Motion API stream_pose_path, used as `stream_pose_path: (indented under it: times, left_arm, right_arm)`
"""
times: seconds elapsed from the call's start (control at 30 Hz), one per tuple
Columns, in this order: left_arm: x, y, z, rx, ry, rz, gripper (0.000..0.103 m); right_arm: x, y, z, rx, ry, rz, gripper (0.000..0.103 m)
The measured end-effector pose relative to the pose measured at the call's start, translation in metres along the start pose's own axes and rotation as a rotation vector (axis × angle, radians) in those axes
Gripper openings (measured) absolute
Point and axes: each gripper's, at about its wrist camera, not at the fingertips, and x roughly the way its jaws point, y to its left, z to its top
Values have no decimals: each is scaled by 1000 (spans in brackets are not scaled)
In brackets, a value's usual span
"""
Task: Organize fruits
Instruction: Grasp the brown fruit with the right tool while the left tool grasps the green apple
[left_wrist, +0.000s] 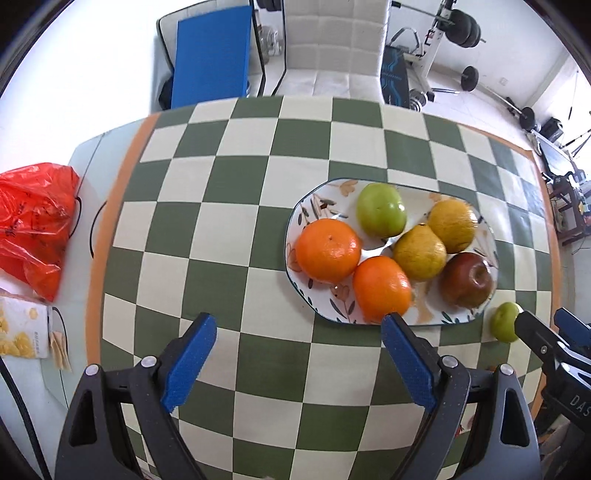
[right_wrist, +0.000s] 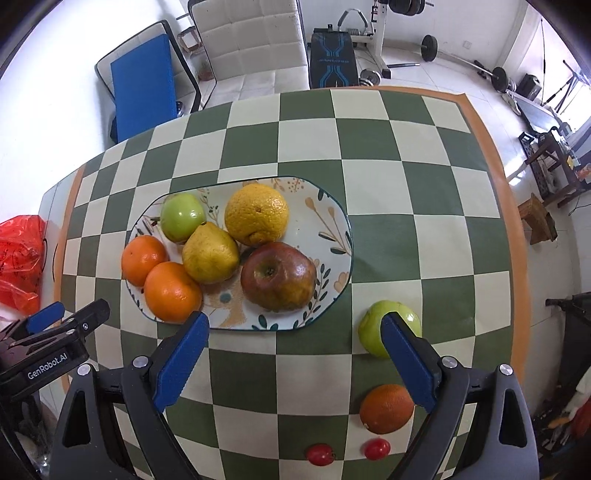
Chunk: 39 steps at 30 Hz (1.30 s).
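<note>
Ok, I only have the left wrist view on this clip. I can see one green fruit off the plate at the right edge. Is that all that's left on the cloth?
Observer: No. The right wrist view shows an orange lying on the cloth nearer the camera than that green apple.
Operator: Anything smaller?
Observer: Two small red fruits, probably cherry tomatoes, lie side by side at the near edge.
Operator: Is the right gripper holding anything?
Observer: No. The right gripper is open, with only cloth between its fingers; the green apple sits behind its right finger.
Operator: Room on the plate?
Observer: Yes, the plate has a bare patch at its right end.
</note>
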Motion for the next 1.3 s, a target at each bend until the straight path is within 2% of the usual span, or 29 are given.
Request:
stream_pose_path:
  times: [0.37, 0.6, 0.73, 1.03, 1.07, 1.1, 1.2, 1.3]
  left_arm:
    - [-68, -2, -27, 47, -128, -43, 92]
    - [-113, -4, -45, 81, -232, -40, 92]
    - [-130, -5, -55, 87, -266, -47, 92]
    - [-136, -2, -73, 75, -259, -66, 92]
    - [-135, -2, -74, 75, -258, -59, 93]
    - [-132, -3, -74, 79, -251, -49, 103]
    - [-124, -6, -76, 84, -228, -55, 103]
    - [-107, -15, -80, 98, -210, 1, 103]
  right_arm:
    - [-67, 6, -31, -11, -110, 9, 96]
    - [-116, 12, -54, -27, -192, 4, 96]
    - [-139, 15, -67, -32, -229, 6, 96]
    - [-167, 21, -93, -7, -272, 36, 96]
    - [-167, 19, -95, 4, -269, 48, 96]
    - [-168, 18, -96, 12, -265, 59, 96]
    - [-164, 1, -100, 65, -238, 97, 99]
    - [-153, -25, -104, 128, -219, 91, 100]
